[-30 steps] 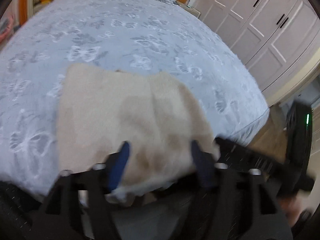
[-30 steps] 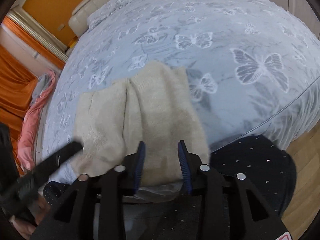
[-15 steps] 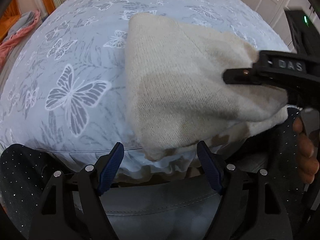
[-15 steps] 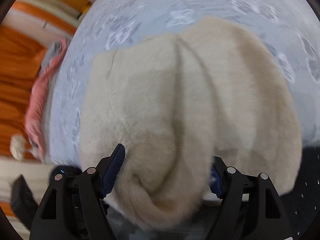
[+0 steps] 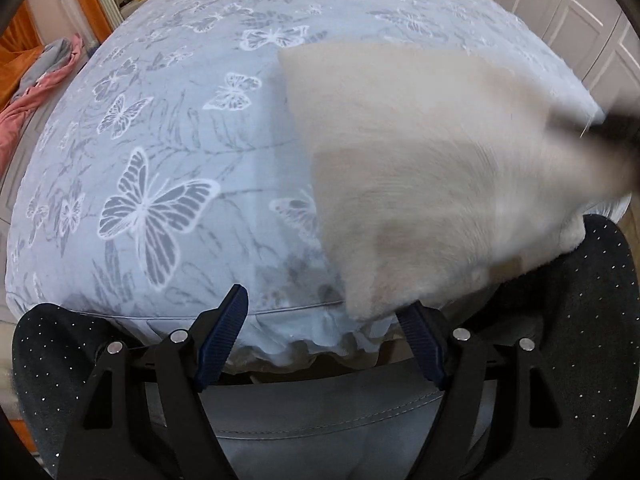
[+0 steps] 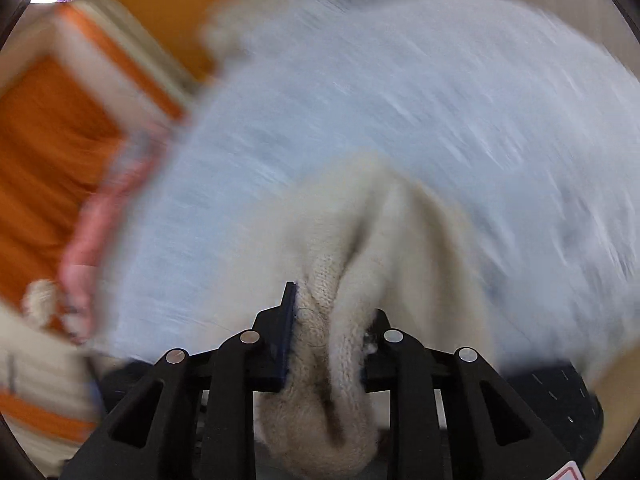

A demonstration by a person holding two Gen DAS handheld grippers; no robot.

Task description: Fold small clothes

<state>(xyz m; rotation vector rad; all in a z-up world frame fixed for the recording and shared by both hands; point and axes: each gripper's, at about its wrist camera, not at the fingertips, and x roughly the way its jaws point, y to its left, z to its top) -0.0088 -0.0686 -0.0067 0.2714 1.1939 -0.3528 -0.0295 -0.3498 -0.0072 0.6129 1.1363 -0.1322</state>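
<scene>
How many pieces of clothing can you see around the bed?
2, possibly more hidden: a cream knitted garment on the blue butterfly bedspread, bunched in the right gripper, and a pink garment past the bed's far left edge.

Below me a pale blue bedspread (image 5: 168, 128) printed with white butterflies covers the bed, pink and grey cloth (image 5: 38, 80) lies heaped off its far left edge beside orange curtains (image 6: 44, 152), and white panelled wardrobe doors (image 5: 580, 12) stand past its far right corner.

left hand-held gripper (image 5: 320, 336) jaws wide, empty | right hand-held gripper (image 6: 326, 340) just clamped
</scene>
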